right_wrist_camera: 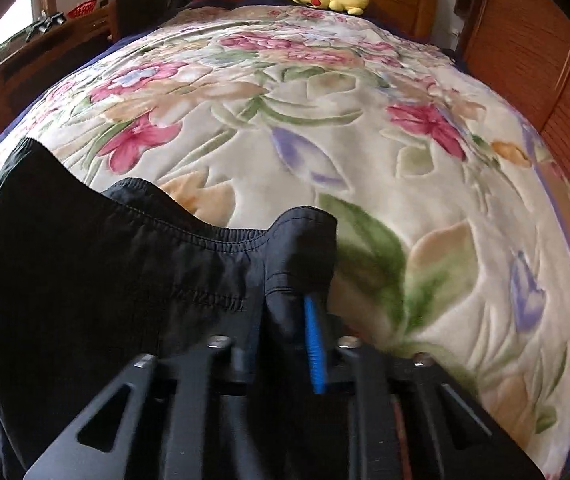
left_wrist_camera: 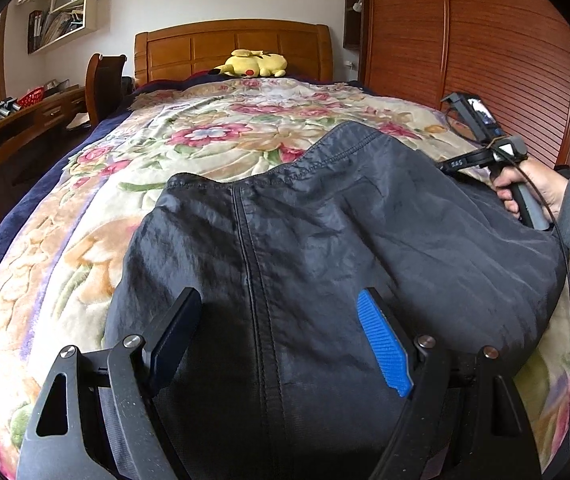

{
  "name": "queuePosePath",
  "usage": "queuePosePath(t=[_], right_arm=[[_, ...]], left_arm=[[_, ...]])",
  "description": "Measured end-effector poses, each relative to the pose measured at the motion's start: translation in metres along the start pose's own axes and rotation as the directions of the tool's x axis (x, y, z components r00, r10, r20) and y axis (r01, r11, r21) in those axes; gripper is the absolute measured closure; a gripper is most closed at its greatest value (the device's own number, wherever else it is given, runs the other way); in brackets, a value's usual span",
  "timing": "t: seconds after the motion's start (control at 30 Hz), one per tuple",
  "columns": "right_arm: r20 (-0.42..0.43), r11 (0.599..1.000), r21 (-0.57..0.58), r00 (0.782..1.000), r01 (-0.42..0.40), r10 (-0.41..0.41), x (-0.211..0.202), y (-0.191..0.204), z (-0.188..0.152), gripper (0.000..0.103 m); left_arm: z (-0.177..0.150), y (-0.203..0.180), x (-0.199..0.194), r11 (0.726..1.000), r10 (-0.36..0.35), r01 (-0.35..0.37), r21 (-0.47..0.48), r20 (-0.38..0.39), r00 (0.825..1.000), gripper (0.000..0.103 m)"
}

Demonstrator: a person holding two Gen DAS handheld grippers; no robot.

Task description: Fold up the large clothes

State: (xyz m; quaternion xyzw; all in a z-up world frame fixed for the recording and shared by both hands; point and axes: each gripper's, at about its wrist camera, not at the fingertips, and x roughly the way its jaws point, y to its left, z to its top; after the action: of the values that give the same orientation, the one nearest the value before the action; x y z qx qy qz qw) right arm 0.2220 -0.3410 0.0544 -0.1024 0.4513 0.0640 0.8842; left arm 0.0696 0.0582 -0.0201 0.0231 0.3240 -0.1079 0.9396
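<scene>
A dark, crinkled nylon garment (left_wrist_camera: 325, 240) with a stitched, gathered hem is spread on the plush floral blanket (left_wrist_camera: 205, 136) of the bed. The left gripper (left_wrist_camera: 281, 336) is held over it, fingers wide apart and empty. The right gripper (right_wrist_camera: 285, 320) is clamped on a bunched hem corner, ribbed blue pad (right_wrist_camera: 313, 344) pressed against the cloth.

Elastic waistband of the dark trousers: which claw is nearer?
Right. The right claw is shut on the waistband corner. The left claw hangs open over the trousers seam, well short of it.
</scene>
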Motion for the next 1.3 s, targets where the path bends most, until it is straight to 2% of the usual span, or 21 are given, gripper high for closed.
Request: queuePosePath(t=[0.13,0.23,0.3,0.43,0.47,0.53,0.6,0.8,0.93,1.0,1.1,1.3], right_arm=[[0.066,0.999,0.011,0.997,0.032,-0.033,-0.016,-0.011,-0.002,0.097],[0.113,0.991,0.077,0.987,0.107,-0.115,-0.027,-0.032,-0.006,0.097],[0.083,0.987,0.116,0.99,0.108,-0.118,-0.024,-0.043,-0.009,0.097],[0.065,0.986,0.101,0.988,0.134,-0.141,-0.022,-0.037,-0.013,0.096],[0.064,0.986,0.104,0.988,0.134,-0.141,-0.023,-0.036,-0.012,0.092],[0.068,0.979,0.103,0.981,0.174,-0.181,-0.027,-0.03,-0.01,0.066],[0.095,0.979,0.073,0.976,0.19,-0.196,-0.036,-0.016,-0.006,0.049],[0.14,0.996,-0.082,0.99,0.029,-0.018,-0.06,0.053,-0.005,0.048],[0.135,0.977,-0.187,0.983,-0.098,0.124,-0.069,0.107,-0.009,0.048],[0.107,0.96,-0.233,0.978,-0.152,0.181,-0.066,0.133,-0.012,0.048],[0.052,0.944,-0.28,0.979,-0.173,0.195,-0.049,0.161,-0.016,0.048],[-0.002,0.944,-0.301,0.99,-0.135,0.14,-0.006,0.186,-0.01,0.046]], left_arm=[[-0.001,0.003,0.003,1.0,0.005,-0.005,-0.011,-0.015,1.0,0.022],[-0.002,0.006,0.004,1.0,0.005,-0.006,-0.022,-0.026,1.0,0.022],[-0.002,0.006,0.005,1.0,0.005,-0.006,-0.026,-0.029,1.0,0.022],[-0.003,0.006,0.005,1.0,0.006,-0.006,-0.024,-0.029,1.0,0.022],[-0.003,0.006,0.005,1.0,0.006,-0.007,-0.023,-0.029,1.0,0.022],[-0.003,0.006,0.004,1.0,0.006,-0.007,-0.024,-0.028,1.0,0.022],[-0.003,0.006,0.004,1.0,0.006,-0.007,-0.023,-0.028,1.0,0.022],[-0.003,0.007,0.0,1.0,0.012,-0.012,-0.028,-0.016,1.0,0.022],[-0.003,0.01,-0.003,0.999,0.01,-0.011,-0.046,-0.004,1.0,0.022],[-0.003,0.011,-0.004,0.999,0.009,-0.009,-0.052,-0.001,1.0,0.022],[-0.003,0.013,-0.006,0.998,0.006,-0.005,-0.059,0.004,1.0,0.022],[-0.003,0.013,-0.009,0.998,0.003,-0.003,-0.061,0.009,1.0,0.022]])
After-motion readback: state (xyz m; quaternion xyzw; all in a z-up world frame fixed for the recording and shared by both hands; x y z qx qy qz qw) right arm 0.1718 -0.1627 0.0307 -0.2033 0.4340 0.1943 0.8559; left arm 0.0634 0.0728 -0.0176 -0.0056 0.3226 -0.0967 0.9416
